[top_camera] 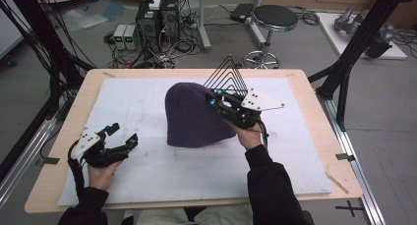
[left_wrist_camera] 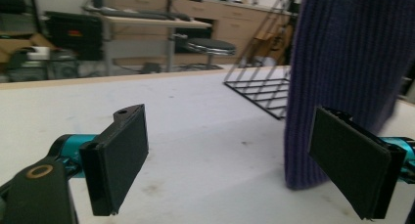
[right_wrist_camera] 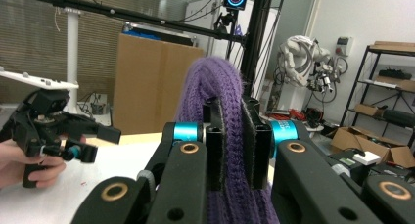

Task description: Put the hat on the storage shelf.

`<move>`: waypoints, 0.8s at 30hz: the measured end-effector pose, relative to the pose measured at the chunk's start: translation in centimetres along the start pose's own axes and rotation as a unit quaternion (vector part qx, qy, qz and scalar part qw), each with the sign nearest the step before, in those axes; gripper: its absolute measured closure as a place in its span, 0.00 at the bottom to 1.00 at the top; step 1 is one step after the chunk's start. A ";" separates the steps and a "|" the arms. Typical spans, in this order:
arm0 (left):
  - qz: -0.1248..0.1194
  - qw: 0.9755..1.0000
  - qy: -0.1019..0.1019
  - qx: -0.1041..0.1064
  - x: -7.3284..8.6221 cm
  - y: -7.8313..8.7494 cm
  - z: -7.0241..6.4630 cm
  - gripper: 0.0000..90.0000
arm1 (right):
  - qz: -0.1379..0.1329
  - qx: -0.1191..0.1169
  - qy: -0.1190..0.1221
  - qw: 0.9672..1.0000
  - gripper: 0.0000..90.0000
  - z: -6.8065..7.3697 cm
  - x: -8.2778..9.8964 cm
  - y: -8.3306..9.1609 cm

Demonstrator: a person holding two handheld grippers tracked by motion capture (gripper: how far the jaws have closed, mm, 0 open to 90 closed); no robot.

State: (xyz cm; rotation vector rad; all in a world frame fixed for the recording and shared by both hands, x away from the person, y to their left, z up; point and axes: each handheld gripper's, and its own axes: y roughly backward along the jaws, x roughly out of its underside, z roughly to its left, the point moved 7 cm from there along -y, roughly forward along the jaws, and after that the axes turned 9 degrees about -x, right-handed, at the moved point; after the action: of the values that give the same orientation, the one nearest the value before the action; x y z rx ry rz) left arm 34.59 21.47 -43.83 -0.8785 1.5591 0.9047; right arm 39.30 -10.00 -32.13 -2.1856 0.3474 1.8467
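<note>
A purple knit beanie (top_camera: 194, 116) hangs over the middle of the white mat, its lower rim near the surface. My right gripper (top_camera: 215, 97) is shut on its top right part and holds it up. In the right gripper view the two pads (right_wrist_camera: 216, 143) squeeze a fold of the purple beanie (right_wrist_camera: 215, 82). My left gripper (top_camera: 123, 135) rests low at the mat's left, open, with nothing between its fingers. In the left gripper view the beanie (left_wrist_camera: 342, 72) hangs beyond the right pad (left_wrist_camera: 350, 163). A black wire rack (top_camera: 227, 76) stands behind the beanie.
The white mat (top_camera: 147, 171) covers a wooden table (top_camera: 93, 77). Computer boxes with cables (top_camera: 157, 18) and a round stool (top_camera: 273, 18) stand on the floor beyond the table's far edge. Black frame posts (top_camera: 344, 77) rise at the right.
</note>
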 end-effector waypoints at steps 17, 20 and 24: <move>0.087 0.976 0.039 0.197 0.0 -4.9 -5.3 0.18 | -0.010 -0.047 0.010 0.999 0.92 1.1 -4.8 -1.8; 0.100 0.969 0.034 0.222 0.2 -5.6 -6.3 0.20 | -0.011 -0.053 0.009 0.998 0.92 1.3 -4.9 -1.9; 0.084 0.963 0.030 0.254 0.0 -5.8 -8.1 0.47 | -0.011 -0.059 0.009 0.998 0.91 1.7 -5.1 -1.8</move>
State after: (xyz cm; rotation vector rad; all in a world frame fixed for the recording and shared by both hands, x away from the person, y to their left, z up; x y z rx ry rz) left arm 36.38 11.67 -43.38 -0.4132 1.8263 0.5507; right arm 37.54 -7.68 -27.31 -2.2736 0.2215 1.8822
